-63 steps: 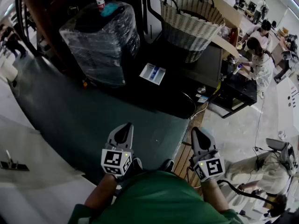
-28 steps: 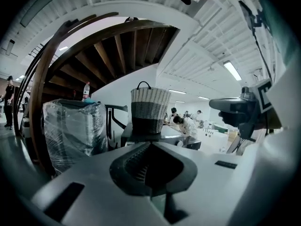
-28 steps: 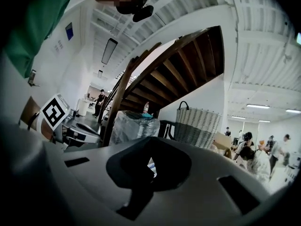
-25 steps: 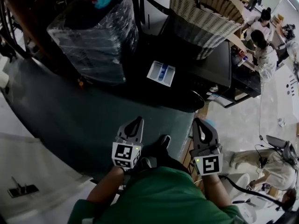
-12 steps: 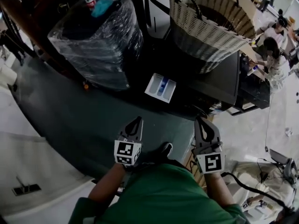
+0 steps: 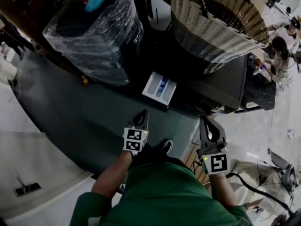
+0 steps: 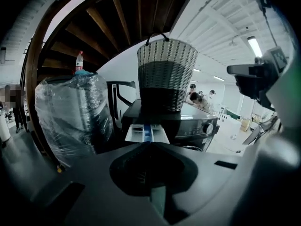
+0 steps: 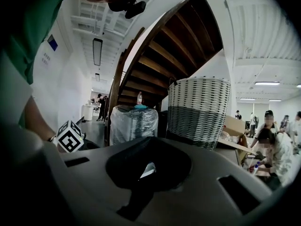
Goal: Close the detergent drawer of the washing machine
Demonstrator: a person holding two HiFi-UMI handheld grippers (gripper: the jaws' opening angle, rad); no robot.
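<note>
The detergent drawer (image 6: 159,89) stands pulled out from the dark washing machine (image 6: 225,81). It lies at 1 o'clock from the left tool (image 6: 144,113) and at 11 o'clock from the right tool (image 6: 203,118), clear of both. Each tool's jaws are pressed together with nothing between them. A wicker basket (image 6: 214,25) sits on top of the machine. A plastic-wrapped bundle (image 6: 96,34) stands at 10 o'clock on the dark green floor (image 6: 70,112), and a wooden staircase (image 8: 164,65) rises behind it.

A wicker basket (image 6: 214,25) sits, apparently, atop the dark washing machine (image 6: 225,86).
</note>
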